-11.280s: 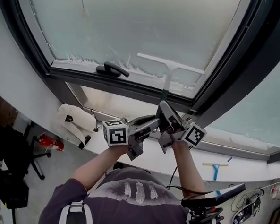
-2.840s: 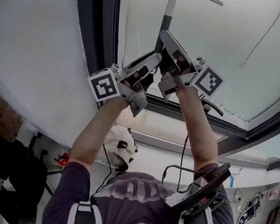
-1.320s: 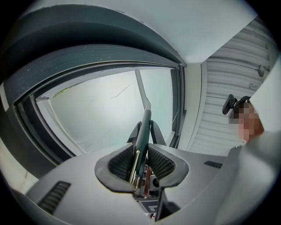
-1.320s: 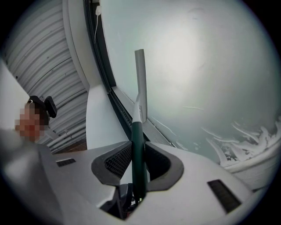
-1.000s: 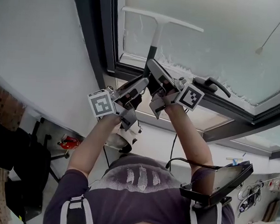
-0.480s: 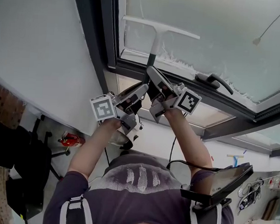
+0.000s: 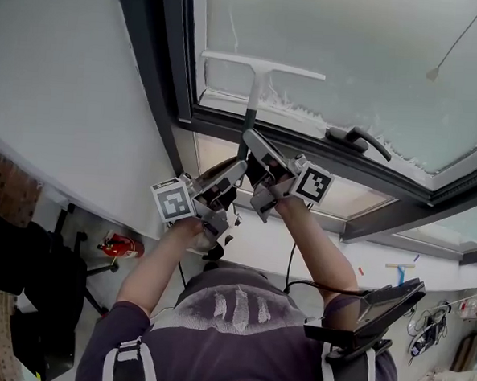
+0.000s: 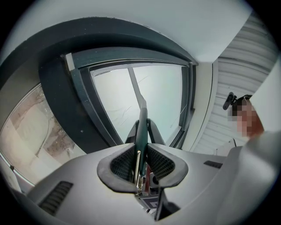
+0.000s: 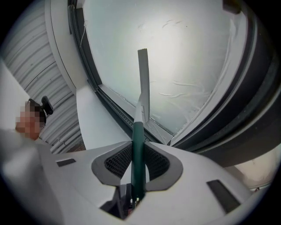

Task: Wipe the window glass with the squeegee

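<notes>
Both forearms reach up side by side, with the left gripper (image 8: 141, 162) and the right gripper (image 9: 137, 165) each clamped tight on the squeegee (image 7: 260, 66) handle, the right nearer the blade. The blade lies on the window glass (image 7: 352, 48) near its lower left corner, close to the dark frame (image 7: 171, 77), with open pane above and to the right.

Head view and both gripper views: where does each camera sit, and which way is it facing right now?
Head view: on the person's head, looking forward and down; frosted window glass ahead, both forearms, torso, left gripper and right gripper show.
Left gripper view: rides the left gripper, looking along its jaws, shut on the dark-green-handled white squeegee, towards the glass.
Right gripper view: rides the right gripper, jaws shut on the same handle, facing blade and glass.
Shared: all three show the squeegee and glass.
</notes>
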A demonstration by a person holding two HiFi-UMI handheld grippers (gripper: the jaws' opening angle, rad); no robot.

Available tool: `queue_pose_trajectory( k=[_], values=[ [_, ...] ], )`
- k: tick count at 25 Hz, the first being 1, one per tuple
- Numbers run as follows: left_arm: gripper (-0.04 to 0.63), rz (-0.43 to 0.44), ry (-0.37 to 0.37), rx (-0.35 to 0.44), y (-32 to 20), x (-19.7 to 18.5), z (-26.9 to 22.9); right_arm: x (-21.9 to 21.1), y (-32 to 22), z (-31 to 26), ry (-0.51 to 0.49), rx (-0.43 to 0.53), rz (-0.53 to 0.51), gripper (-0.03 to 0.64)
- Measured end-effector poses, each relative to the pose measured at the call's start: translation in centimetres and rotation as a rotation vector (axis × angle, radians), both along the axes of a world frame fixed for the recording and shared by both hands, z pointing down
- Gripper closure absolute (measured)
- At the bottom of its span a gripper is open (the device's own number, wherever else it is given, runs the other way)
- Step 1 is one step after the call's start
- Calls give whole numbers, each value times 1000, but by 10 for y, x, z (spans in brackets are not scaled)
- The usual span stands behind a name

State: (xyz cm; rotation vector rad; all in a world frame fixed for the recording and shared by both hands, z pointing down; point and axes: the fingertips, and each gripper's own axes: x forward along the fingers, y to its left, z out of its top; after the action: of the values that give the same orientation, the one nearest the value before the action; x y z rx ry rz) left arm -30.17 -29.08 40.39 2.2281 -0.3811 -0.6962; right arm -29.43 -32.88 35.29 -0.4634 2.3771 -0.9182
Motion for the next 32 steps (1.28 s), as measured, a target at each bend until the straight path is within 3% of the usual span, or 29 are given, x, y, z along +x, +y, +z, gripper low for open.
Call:
queue_pose_trajectory(
  k=[5, 10, 21, 25, 32],
  values=[
    [508, 16, -20, 59, 15, 8, -6, 13, 15, -9, -50, 6, 4, 528],
    [509, 53, -37, 107, 31, 29, -27, 36, 33, -27, -51, 76, 43, 529],
    [509, 162, -19, 228, 39, 123, -69, 131, 52, -75, -23, 227, 135, 529],
    [509, 167, -1, 281, 45, 133, -88, 139, 63, -95, -16, 297, 132, 528],
    [509, 123, 20, 345, 19, 205, -137, 209, 39, -145, -10, 378, 97, 528]
  ],
)
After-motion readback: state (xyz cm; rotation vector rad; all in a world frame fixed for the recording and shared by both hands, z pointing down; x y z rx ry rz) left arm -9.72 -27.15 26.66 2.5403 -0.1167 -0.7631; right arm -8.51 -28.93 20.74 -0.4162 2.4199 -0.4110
